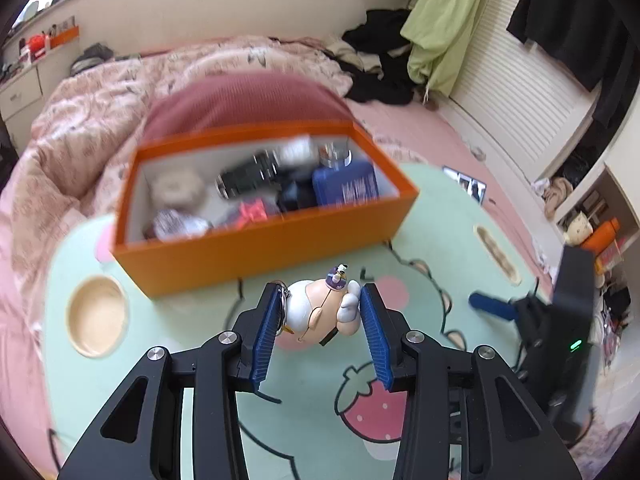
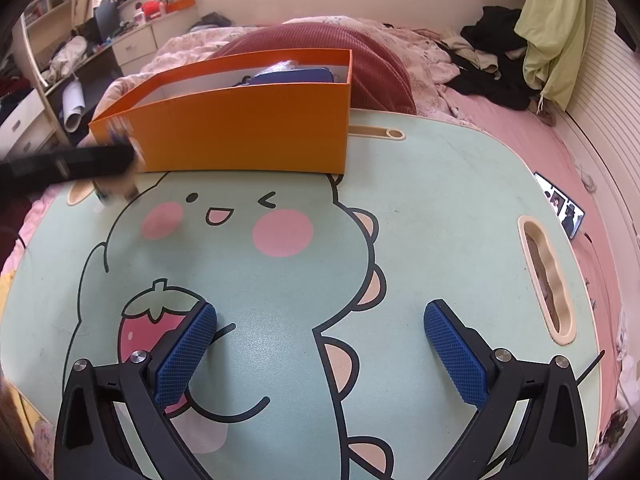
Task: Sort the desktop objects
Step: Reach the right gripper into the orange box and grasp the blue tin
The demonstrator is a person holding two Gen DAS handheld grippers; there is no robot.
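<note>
Figurine (image 1: 320, 312) between left tongs (image 1: 320, 320), box (image 1: 256, 256) behind.

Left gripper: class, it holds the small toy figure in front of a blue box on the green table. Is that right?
Not quite. The box is orange, not blue, as the left wrist view shows. The rest stands: the left gripper holds the small toy figure in front of it on the green table.

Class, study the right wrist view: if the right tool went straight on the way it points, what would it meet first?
Probably the orange box: the right tool points across bare tabletop toward its near wall, though depth is unclear.
</note>
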